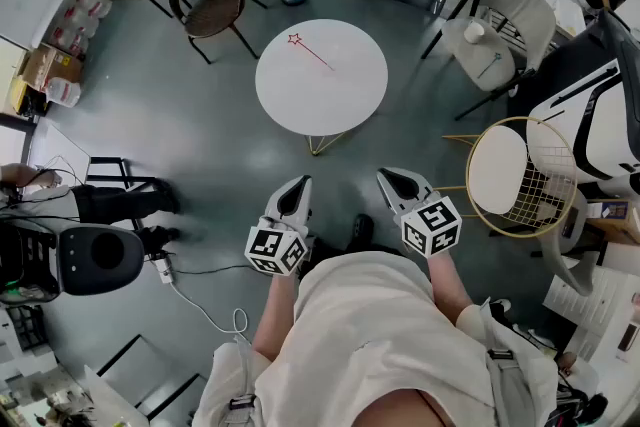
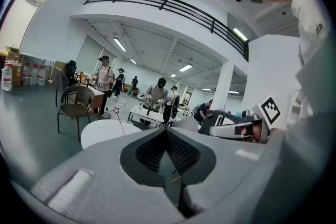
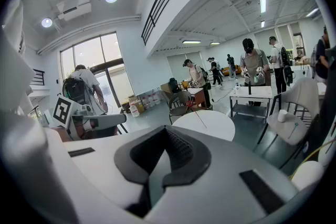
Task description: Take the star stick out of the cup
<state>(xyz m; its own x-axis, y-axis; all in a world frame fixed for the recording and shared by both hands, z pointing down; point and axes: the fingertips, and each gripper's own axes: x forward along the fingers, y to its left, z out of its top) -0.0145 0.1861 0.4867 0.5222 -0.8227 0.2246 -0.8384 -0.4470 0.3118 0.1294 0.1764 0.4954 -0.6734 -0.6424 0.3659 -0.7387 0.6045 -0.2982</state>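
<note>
- In the head view the person's white shirt (image 1: 370,335) is nearest, filling the bottom edge. Both forearms reach out from it over the grey floor (image 1: 200,135).
- The left gripper (image 1: 299,185) and the right gripper (image 1: 393,179) sit side by side, near each other, tips pointing toward the far side. Both have their jaws closed and carry nothing.
- Farther on stands a round white table (image 1: 350,100). The star stick (image 1: 312,52) lies flat on the far left part of its top, star end toward the far left, well apart from both grippers.
- To the right of the table a white chair (image 1: 520,15) has a cup (image 1: 474,32) standing on its seat, so the star stick is outside the cup.
- A gold wire chair (image 1: 545,185) stands at the near right and a brown chair (image 1: 205,0) at the far left.
- In the left gripper view the grey jaws fill the lower half. Their tips touch and there is nothing between the dark ribbed pads (image 2: 181,152).
- Beyond them on the left is the table with the stick on it, and the right gripper is at the right.
- In the right gripper view the jaws are pressed together and empty. The table with the stick lies straight ahead.
- The cup on the white chair is off to the right, and the left gripper is at the left.
</note>
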